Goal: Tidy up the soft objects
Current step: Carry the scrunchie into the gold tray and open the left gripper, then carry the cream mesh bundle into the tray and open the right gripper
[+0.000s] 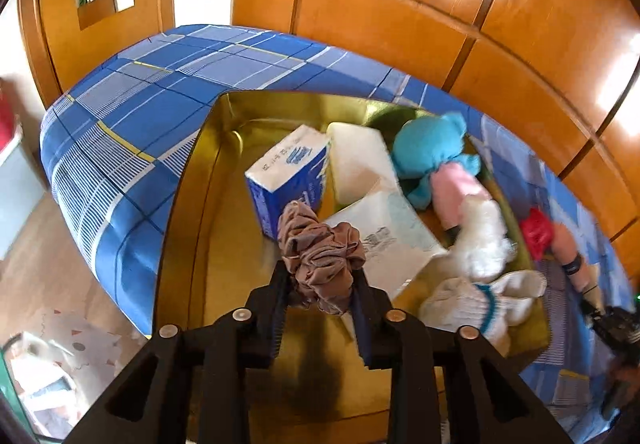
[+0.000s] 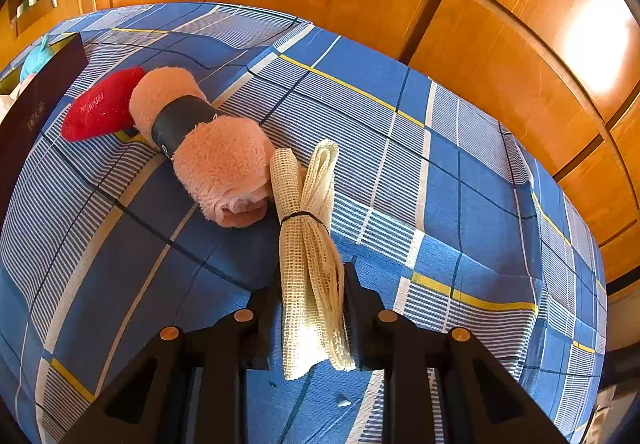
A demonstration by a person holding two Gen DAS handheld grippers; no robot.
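My left gripper (image 1: 320, 272) is shut on a brown fabric scrunchie (image 1: 320, 244), which hangs above the gold tray (image 1: 188, 183). In the tray lie a blue tissue pack (image 1: 288, 179), two white packs (image 1: 360, 163), a teal plush toy (image 1: 432, 147), a white fluffy piece (image 1: 484, 240) and a white knitted glove (image 1: 472, 304). My right gripper (image 2: 312, 272) is shut on a cream mesh cloth bundle (image 2: 304, 244) tied with a black band, low over the bed. Beside the bundle lies a pink rolled towel (image 2: 216, 159) with a dark band, and a red soft item (image 2: 100, 107) behind it.
Everything rests on a bed with a blue checked sheet (image 2: 440, 183). Wooden wardrobe panels (image 1: 440, 3) stand close behind it. The tray's dark outer wall (image 2: 36, 99) is at the left of the right wrist view. The floor (image 1: 60, 264) drops off left of the bed.
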